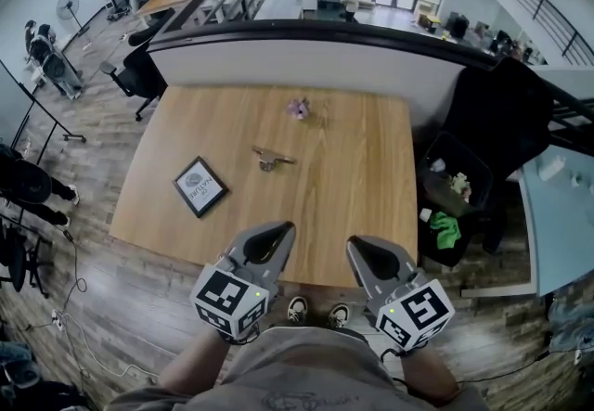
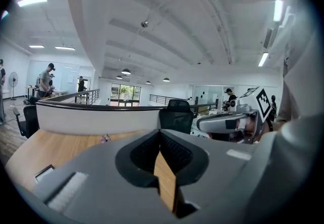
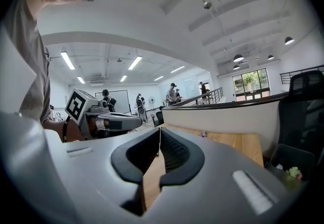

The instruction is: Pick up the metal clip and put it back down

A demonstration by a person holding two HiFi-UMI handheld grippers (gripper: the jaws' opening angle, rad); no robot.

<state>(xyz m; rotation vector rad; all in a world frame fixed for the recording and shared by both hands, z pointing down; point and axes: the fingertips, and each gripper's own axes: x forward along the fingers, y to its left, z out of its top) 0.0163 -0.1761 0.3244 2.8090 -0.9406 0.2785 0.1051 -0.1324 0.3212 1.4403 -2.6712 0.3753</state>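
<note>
Meeting at their tips with nothing between them, the jaws of the left gripper and the right gripper are both closed. The two are held side by side over the near edge of the wooden table. The metal clip lies on the tabletop near its middle, well ahead of both, with a small framed card to its left and a little purple object beyond it.

The metal clip lies flat near the middle of the wooden table, untouched.
</note>
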